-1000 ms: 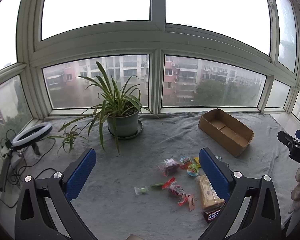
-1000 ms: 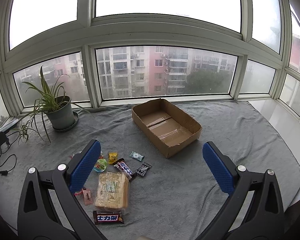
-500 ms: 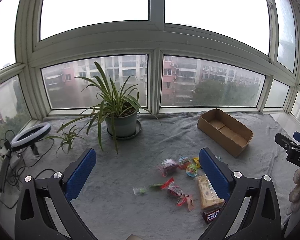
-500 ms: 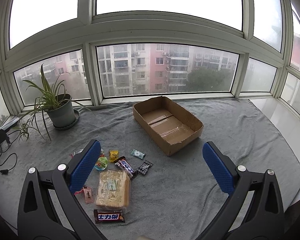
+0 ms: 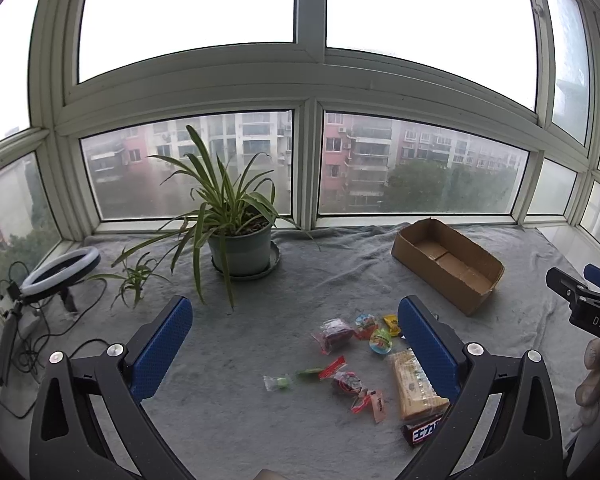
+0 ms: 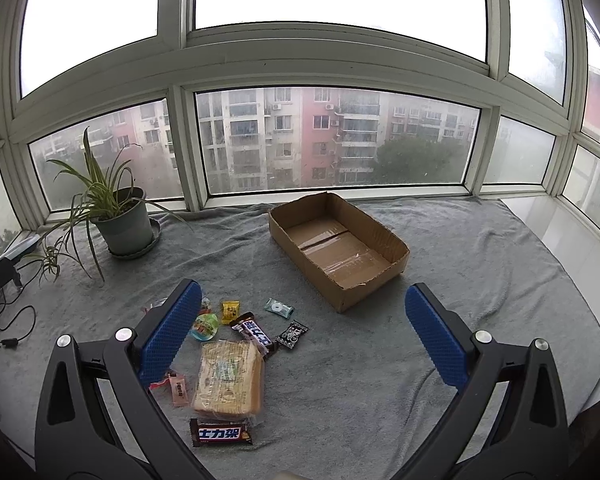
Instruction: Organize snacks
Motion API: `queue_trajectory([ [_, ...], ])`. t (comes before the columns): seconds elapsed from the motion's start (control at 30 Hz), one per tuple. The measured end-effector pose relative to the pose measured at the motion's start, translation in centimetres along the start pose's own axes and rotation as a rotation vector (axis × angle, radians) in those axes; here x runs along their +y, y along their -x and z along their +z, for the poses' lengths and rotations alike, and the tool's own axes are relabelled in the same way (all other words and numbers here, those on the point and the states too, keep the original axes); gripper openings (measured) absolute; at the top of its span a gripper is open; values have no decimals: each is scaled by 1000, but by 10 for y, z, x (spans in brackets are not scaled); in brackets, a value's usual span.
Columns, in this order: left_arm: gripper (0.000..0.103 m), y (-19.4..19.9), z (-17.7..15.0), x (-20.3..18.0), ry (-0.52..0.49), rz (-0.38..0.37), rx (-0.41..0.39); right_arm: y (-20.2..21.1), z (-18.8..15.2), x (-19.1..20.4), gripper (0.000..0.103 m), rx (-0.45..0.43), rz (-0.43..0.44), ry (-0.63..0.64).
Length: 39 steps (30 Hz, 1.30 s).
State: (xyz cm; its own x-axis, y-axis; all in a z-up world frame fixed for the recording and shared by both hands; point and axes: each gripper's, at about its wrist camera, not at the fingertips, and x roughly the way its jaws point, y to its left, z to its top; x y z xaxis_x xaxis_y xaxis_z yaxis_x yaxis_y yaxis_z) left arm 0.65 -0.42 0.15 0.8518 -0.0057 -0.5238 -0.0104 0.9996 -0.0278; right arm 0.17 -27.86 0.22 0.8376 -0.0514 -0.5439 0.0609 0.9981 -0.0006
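I am holding both tongs spread wide and empty above the grey blanket (image 6: 480, 264): the right tongs (image 6: 300, 328) with their blue pads apart, the left tongs (image 5: 294, 344) likewise gaping. Nearest to me in the right wrist view, a dark chocolate bar (image 6: 221, 433) with white characters is lying flat, and just beyond it a clear-wrapped pack of biscuits (image 6: 229, 378) is resting, touching or nearly touching it. A small pink sachet (image 6: 178, 389) is sitting just left of the biscuits. Further on, a second dark chocolate bar (image 6: 255, 331) is lying tilted at the pack's far corner, with a black sachet (image 6: 292, 334) beside it, a green jelly cup (image 6: 205, 326) near the left pad, a yellow candy (image 6: 230, 310) and a pale green sachet (image 6: 279, 307) behind. In the left wrist view, I am also seeing 1 red-wrapped candy (image 5: 346, 380) and a pinkish bag (image 5: 334, 331). Beyond the snacks, the open cardboard box (image 6: 396, 246) is standing apart, nothing showing inside it. A potted plant (image 6: 122, 224) is standing at the far left by the window (image 6: 332, 140). A ring light (image 5: 62, 270) is sitting at the left edge.
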Motion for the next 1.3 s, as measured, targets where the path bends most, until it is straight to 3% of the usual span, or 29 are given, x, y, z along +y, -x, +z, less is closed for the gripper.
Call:
queue_trajectory([
  [0.9, 102, -2, -3, -3, -11, -13, 9, -3, -4, 3, 103, 8, 4, 2],
  [1.3, 102, -14, -8, -6, -22, -24, 44, -25, -13, -6, 103, 69, 40, -13],
])
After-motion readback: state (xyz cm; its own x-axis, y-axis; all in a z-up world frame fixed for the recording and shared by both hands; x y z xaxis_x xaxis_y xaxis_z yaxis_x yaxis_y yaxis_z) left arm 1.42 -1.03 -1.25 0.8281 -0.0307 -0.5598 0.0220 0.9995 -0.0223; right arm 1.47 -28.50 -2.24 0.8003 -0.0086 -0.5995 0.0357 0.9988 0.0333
